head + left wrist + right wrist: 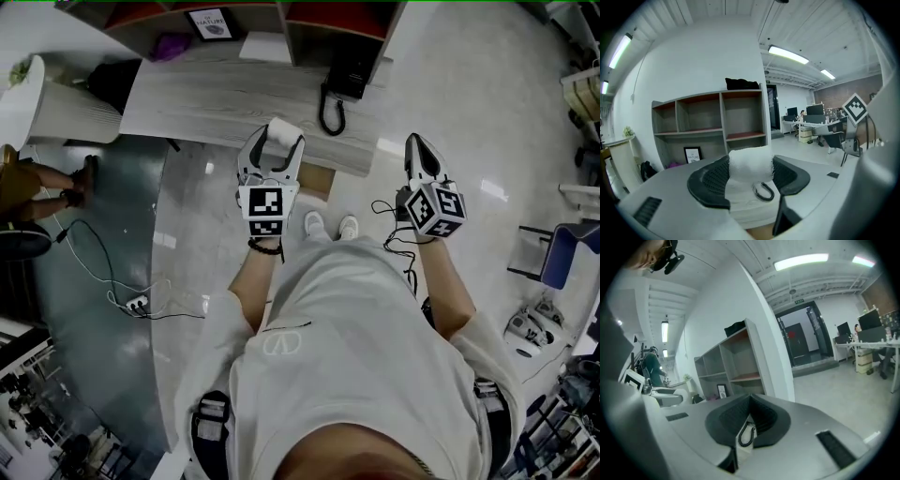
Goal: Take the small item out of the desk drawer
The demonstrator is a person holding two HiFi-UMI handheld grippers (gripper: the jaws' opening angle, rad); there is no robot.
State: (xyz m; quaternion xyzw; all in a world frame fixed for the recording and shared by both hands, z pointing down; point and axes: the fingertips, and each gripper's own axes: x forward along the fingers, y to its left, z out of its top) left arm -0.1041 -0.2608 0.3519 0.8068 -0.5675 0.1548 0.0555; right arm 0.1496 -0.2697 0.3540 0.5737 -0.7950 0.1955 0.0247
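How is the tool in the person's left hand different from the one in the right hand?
The left tool has its jaws apart, clamped on a white gauze roll; the right tool has its jaws pressed together with nothing between them. So the left tool looks wide at its tip, the right tool narrow and pointed. Both carry a marker cube and point toward the grey desk.

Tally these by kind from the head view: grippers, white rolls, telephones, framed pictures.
grippers: 2, left gripper and right gripper
white roll: 1, gripped by the left jaws
telephone: 1
framed picture: 1
total: 5
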